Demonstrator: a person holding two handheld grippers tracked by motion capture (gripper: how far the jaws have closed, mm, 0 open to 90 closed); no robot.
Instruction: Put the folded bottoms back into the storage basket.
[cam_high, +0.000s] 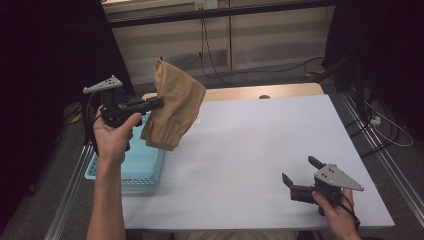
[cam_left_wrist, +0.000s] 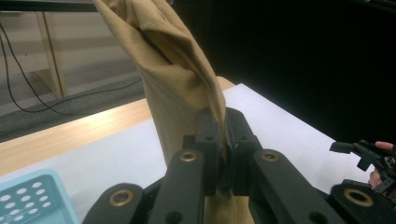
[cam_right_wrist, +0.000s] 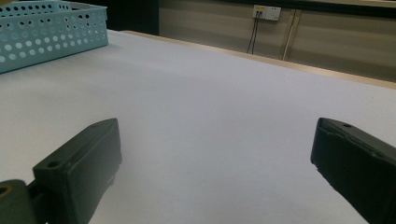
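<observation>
1. High view: the left gripper is held in the air above the left edge of the table, at about 9 o'clock from the table's centre. Its jaws point toward 3 o'clock.
2. The jaws of the left gripper are pressed together on a fold of the tan cloth. The cloth is lifted clear of the table surface and hangs from the jaws, with its gathered lower hem pointing toward 6 o'clock.
3. A light blue perforated basket sits at the left edge of the table, directly below the left hand. The lower end of the tan cloth hangs just above the basket's far right corner.
4. Left gripper view: the two black jaws meet at the centre of the frame with the tan cloth pinched between them. The cloth rises toward 12 o'clock; a short end shows below the jaws at 6 o'clock. A corner of the basket appears at 8 o'clock.
5. High view: the right gripper rests low over the table at about 4 o'clock from its centre, well apart from the cloth. Its jaws are spread wide with nothing between them.
6. Right gripper view: the two jaws stand far apart at 7 and 4 o'clock above bare white table. The basket lies at 10 o'clock.
</observation>
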